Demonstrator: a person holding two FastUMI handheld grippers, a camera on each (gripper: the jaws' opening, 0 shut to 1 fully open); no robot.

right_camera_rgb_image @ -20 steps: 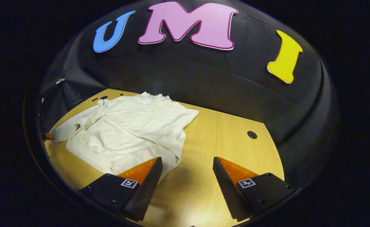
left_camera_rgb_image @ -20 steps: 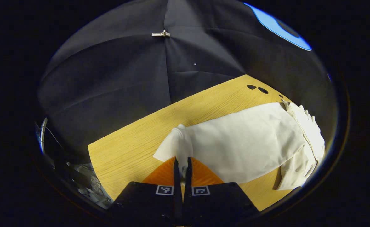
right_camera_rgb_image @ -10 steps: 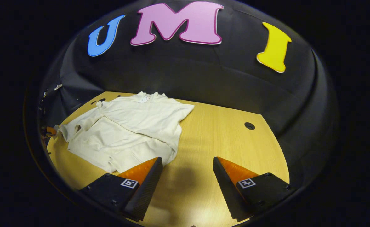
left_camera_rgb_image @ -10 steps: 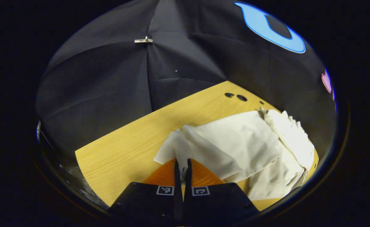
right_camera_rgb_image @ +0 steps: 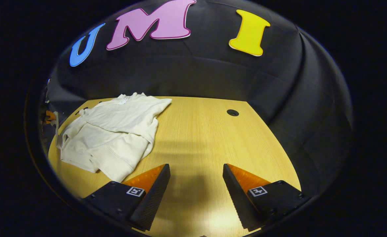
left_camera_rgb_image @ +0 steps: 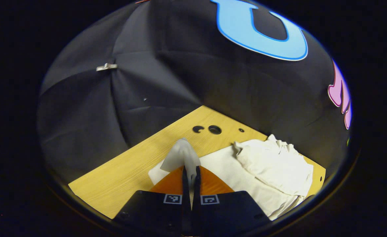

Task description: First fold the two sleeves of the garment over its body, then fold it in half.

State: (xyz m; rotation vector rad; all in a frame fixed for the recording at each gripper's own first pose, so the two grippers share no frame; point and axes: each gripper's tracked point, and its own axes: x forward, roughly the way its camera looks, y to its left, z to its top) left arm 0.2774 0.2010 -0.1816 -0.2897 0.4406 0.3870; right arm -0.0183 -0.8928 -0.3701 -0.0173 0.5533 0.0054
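Lying on a light wood-grain tabletop (right_camera_rgb_image: 206, 138) walled in by black cloth (right_camera_rgb_image: 196, 75), a cream long-sleeved garment (right_camera_rgb_image: 114, 131) sits crumpled toward the tabletop's far left corner, one sleeve already folded across its body. Round holes pierce the tabletop: a pair (left_camera_rgb_image: 207, 129) near the far left corner and a single hole (right_camera_rgb_image: 232, 112) near the far right edge. A metal clip (left_camera_rgb_image: 106, 67) pins the cloth wall at a seam. The left tool (left_camera_rgb_image: 190, 171) is closed tight, both fingers pinching a sleeve cuff (left_camera_rgb_image: 181, 154) and lifting it above the tabletop. The right tool (right_camera_rgb_image: 196, 181) hovers with fingers spread wide over bare wood near the front edge, gripping nothing.
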